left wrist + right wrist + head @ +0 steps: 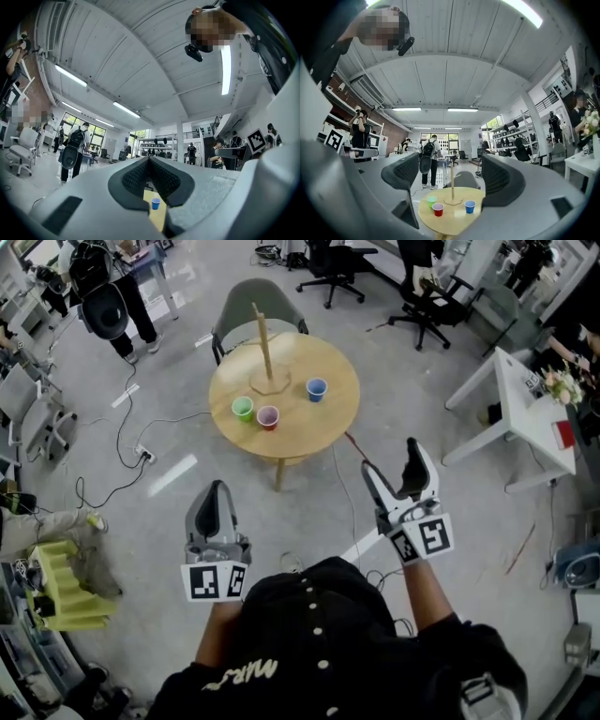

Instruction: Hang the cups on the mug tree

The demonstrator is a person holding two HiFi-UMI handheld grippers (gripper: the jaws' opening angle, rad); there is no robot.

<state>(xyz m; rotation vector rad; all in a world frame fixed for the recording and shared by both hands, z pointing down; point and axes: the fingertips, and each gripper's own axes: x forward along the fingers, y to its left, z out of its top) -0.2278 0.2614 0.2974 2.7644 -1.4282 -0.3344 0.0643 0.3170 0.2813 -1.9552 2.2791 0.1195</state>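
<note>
A round wooden table (309, 432) stands ahead of me on the grey floor. On it is the mug tree (265, 352), a bare upright wooden post on a flat base. Three small cups stand near it: green (243, 409), red (268, 417) and blue (317, 389). Both grippers hang well short of the table, holding nothing. My left gripper (217, 491) is shut, its pads meeting; between them low down I see only the blue cup (155, 203). My right gripper (392, 461) is open and frames the mug tree (452, 185) with the green (431, 201), red (438, 209) and blue (470, 206) cups.
A grey chair (246, 304) stands behind the table. A white table (518, 404) with flowers is at the right, and office chairs (427, 306) lie further back. Cables (131, 442) run across the floor at the left, near a yellow crate (54, 585). A person with a backpack (105, 298) stands far left.
</note>
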